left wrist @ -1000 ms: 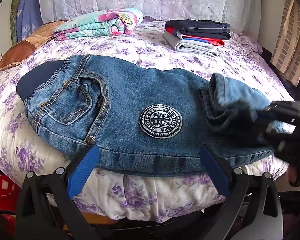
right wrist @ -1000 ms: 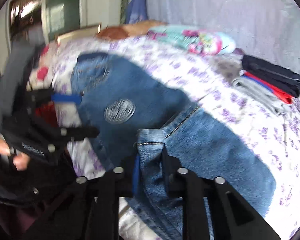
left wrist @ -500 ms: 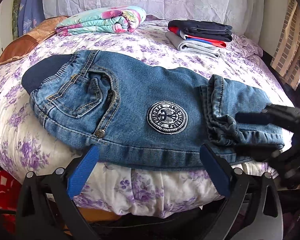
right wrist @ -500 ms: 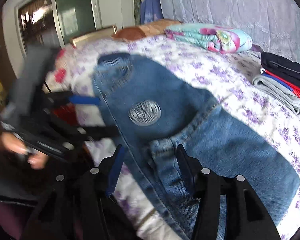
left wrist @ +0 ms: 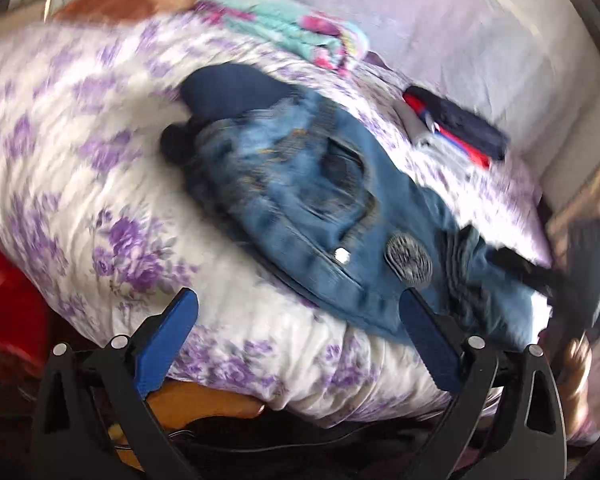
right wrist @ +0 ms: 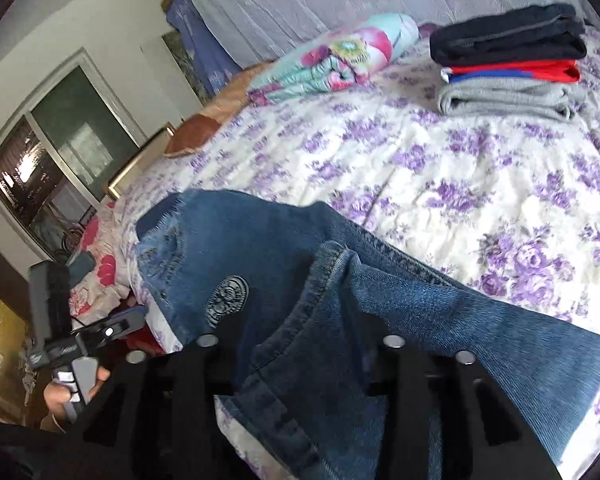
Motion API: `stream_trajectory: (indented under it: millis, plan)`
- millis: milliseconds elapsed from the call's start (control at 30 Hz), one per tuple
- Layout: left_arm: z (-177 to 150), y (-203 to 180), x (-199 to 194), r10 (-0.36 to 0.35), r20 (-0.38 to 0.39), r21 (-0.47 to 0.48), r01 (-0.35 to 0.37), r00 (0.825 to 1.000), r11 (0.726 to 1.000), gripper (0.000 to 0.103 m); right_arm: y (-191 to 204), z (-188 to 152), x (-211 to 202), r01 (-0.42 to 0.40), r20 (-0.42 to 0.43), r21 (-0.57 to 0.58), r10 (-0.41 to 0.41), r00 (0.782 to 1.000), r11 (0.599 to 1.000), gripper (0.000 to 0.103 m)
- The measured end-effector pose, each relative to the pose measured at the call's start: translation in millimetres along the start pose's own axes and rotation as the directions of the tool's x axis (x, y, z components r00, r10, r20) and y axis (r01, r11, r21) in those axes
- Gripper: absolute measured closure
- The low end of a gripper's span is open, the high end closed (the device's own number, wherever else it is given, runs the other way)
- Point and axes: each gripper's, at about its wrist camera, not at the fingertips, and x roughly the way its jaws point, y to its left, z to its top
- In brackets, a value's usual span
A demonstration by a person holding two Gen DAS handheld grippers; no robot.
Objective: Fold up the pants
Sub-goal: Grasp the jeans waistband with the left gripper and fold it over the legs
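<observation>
Blue jeans [left wrist: 340,208] with a round patch lie across the flowered bed, the leg end folded back over the thigh. In the blurred left wrist view my left gripper [left wrist: 300,320] stands open at the bed's edge, below the waist end, with only bedsheet between its blue pads. My right gripper [right wrist: 300,340] points at the folded hem [right wrist: 332,280]; its jaws are opening, and loose denim lies between the dark fingers without being pinched. The left gripper [right wrist: 112,326] shows at the left of the right wrist view, held in a hand [right wrist: 72,392].
A stack of folded clothes [right wrist: 508,60] and a rolled floral blanket [right wrist: 332,56] sit at the far side of the bed [right wrist: 460,160]. A window and wall stand to the left. Something red [left wrist: 8,300] lies beside the bed's near corner.
The right gripper has let go of the jeans' hem and spread its jaws. Both views have rolled. The left gripper has slid left along the bed edge, putting the jeans to its right.
</observation>
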Motion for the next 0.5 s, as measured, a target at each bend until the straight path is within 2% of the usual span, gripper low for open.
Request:
stream_trajectory:
  millis: [67,167,267,367,433,500]
  plan:
    - [9.2,20.9,8.4,-0.085,-0.008,-0.126,0.083,0.996,0.988,0.005,0.6,-6.5,-19.7,-0.009,0.04,-0.007,0.01,0.999,1.0,0.043]
    - [20.3,20.3,10.2,-0.121,0.045,-0.159,0.126,0.992,0.979,0.005,-4.7,-19.8,-39.2,-0.025,0.081,0.011,0.024,0.996,1.0,0.042]
    - [30.4,15.3,16.2,-0.208,0.067,-0.205,0.217,0.976,0.954,0.005,-9.9,-33.3,-48.9,-0.032,0.088,0.04,0.029,0.996,0.999,0.043]
    - [34.9,21.8,30.5,-0.23,0.074,-0.228,0.241,0.97,0.943,0.005,-13.0,-45.7,-56.8,-0.04,0.098,0.069,0.033,0.995,0.997,0.043]
    - [38.2,27.7,31.8,-0.251,0.132,-0.24,0.276,0.959,0.931,0.005,-14.6,-51.9,-58.1,-0.047,0.105,0.08,0.039,0.994,0.996,0.043]
    - [41.4,21.5,34.5,-0.222,0.15,-0.251,0.255,0.963,0.934,0.005,-15.6,-58.0,-59.8,-0.041,0.111,0.087,0.032,0.993,0.995,0.043]
